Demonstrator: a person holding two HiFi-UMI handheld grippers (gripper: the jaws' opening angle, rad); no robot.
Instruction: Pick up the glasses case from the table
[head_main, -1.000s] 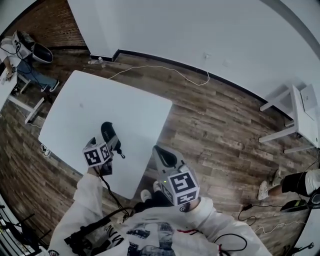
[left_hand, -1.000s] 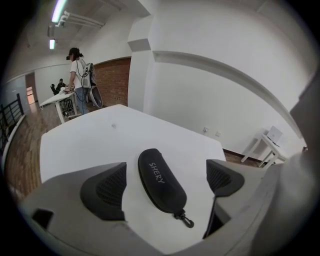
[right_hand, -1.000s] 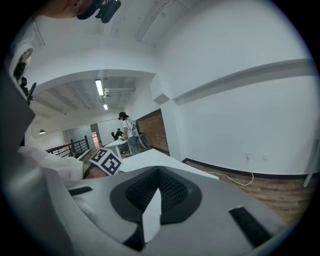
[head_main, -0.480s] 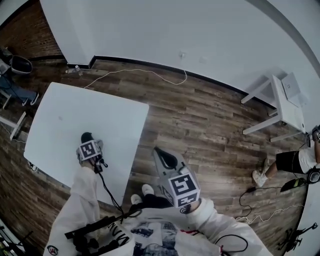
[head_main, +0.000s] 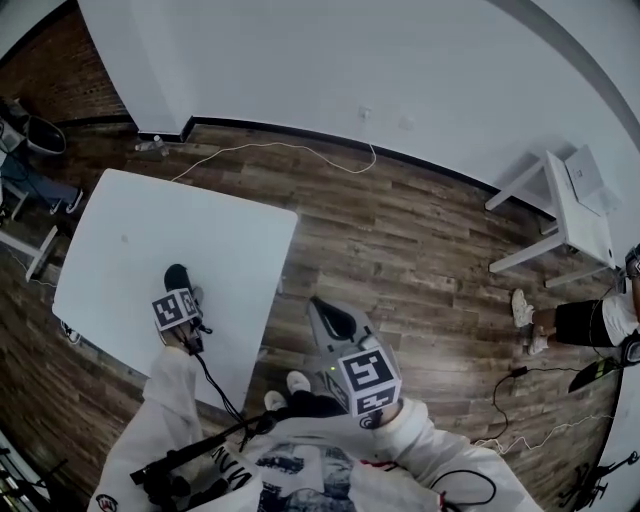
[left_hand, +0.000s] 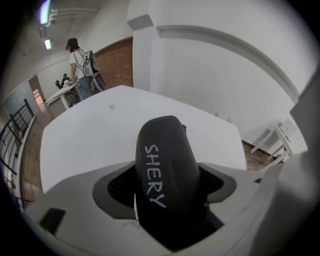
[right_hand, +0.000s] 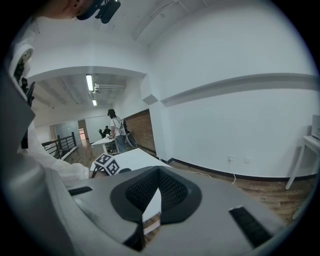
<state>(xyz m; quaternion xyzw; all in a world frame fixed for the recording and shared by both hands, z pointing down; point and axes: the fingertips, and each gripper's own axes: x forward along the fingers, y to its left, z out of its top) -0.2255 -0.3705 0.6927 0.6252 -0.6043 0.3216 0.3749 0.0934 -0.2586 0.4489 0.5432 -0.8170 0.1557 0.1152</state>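
The black glasses case (left_hand: 165, 165), lettered "SHERY", lies on the white table (head_main: 150, 230) near its front edge. In the head view only its far end (head_main: 178, 277) shows beyond the left gripper's marker cube. My left gripper (head_main: 182, 295) points steeply down over it. Its jaws are closing with the case between them; a thin sliver of table still shows along the case's left side. My right gripper (head_main: 330, 318) hangs over the wooden floor to the right of the table, its pads (right_hand: 172, 192) nearly together with nothing between them.
A cable (head_main: 290, 148) runs along the floor by the wall. A white desk (head_main: 575, 210) stands at the right, with a person's leg (head_main: 570, 322) near it. My shoes (head_main: 295, 382) are below the table's corner. Another person (left_hand: 80, 65) stands by far tables.
The left gripper has come down over the case, so less of the case shows beyond the marker cube. The head view has shifted. The right gripper stays at the same spot in the picture.
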